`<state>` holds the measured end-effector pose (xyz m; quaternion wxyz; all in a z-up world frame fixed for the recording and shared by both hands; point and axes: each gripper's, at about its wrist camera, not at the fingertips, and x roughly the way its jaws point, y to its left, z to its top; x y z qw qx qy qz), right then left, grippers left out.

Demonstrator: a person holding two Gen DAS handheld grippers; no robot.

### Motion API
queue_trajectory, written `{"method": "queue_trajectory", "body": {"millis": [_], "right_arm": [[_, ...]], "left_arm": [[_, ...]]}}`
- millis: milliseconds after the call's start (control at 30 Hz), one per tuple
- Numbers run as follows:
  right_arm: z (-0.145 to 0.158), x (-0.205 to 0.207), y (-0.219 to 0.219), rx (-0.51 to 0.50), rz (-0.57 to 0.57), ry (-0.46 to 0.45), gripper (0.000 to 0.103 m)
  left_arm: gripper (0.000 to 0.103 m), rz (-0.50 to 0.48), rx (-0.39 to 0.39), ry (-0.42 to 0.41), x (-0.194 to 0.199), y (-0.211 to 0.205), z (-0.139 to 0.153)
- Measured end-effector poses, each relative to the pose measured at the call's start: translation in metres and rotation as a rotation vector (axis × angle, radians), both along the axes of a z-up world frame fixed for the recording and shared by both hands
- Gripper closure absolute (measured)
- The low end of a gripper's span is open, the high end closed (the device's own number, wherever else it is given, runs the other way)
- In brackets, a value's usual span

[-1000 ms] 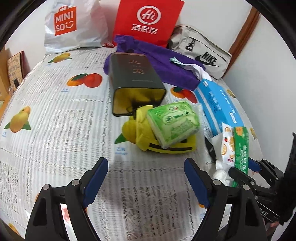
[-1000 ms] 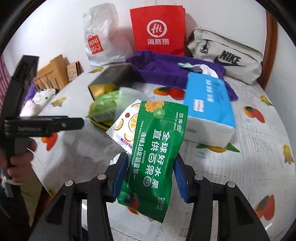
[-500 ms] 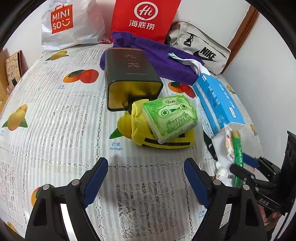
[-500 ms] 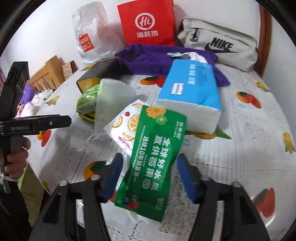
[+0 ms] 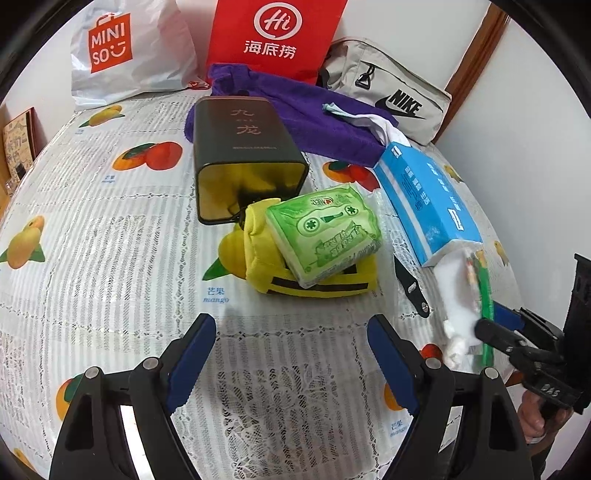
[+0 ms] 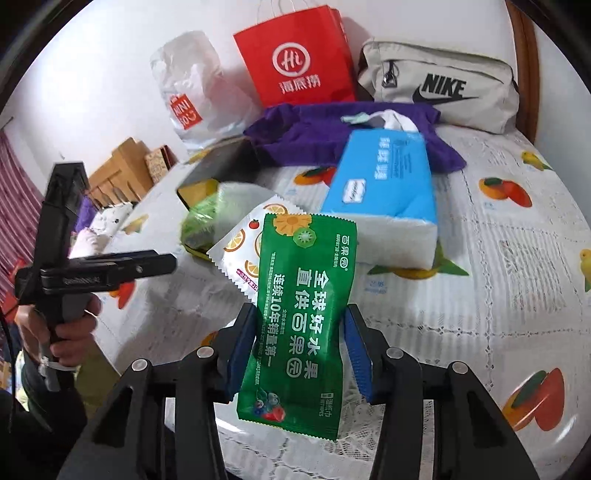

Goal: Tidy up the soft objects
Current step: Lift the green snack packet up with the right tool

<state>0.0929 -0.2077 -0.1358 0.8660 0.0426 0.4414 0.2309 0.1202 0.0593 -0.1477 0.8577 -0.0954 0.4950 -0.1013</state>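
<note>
My right gripper (image 6: pixel 299 332) is shut on a green wet-wipe packet (image 6: pixel 303 317), held above the tablecloth with a white orange-printed sachet (image 6: pixel 240 247) behind it. In the left wrist view that packet (image 5: pixel 485 295) shows edge-on at the right. My left gripper (image 5: pixel 291 332) stands open over bare cloth, with nothing between its fingers. Just beyond it a green tissue pack (image 5: pixel 325 236) rests on a yellow plush toy (image 5: pixel 258 258). The toy lies at the mouth of a dark tin (image 5: pixel 243 147) that is tipped on its side.
A blue tissue box (image 5: pixel 424 192) lies to the right, with a black tag (image 5: pixel 410 284) beside it. Purple cloth (image 5: pixel 314 110), a grey Nike bag (image 5: pixel 399 96), a red paper bag (image 5: pixel 273 33) and a white Miniso bag (image 5: pixel 122 48) line the back wall.
The right gripper has rolled and shifted a little sideways with the green packet, which now shows edge-on in the left wrist view. The left gripper has barely moved.
</note>
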Motion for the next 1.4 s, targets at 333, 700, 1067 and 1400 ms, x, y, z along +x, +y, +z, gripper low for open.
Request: {"method": "queue_trajectory", "body": {"millis": [333,700,1067,1400], "right_arm": [[-0.012,-0.001,-0.006,0.019,0.037,0.046,0.051],[-0.004,-0.001,-0.027,0.068,-0.034,0.019,0.066],[-0.006,0.009,-0.059,0.098,-0.182,-0.005,0.065],[-0.021,0.019,-0.103,0.075,-0.376,0.004,0.066]], "left_arm": [[0.02,-0.016,0.009,0.017,0.003,-0.006,-0.004],[0.02,-0.007,0.011,0.022,0.002,-0.003,-0.005],[0.02,-0.004,0.021,-0.003,0.004,-0.003,0.001],[0.02,0.002,0.045,-0.026,0.008,-0.005,0.005]]}}
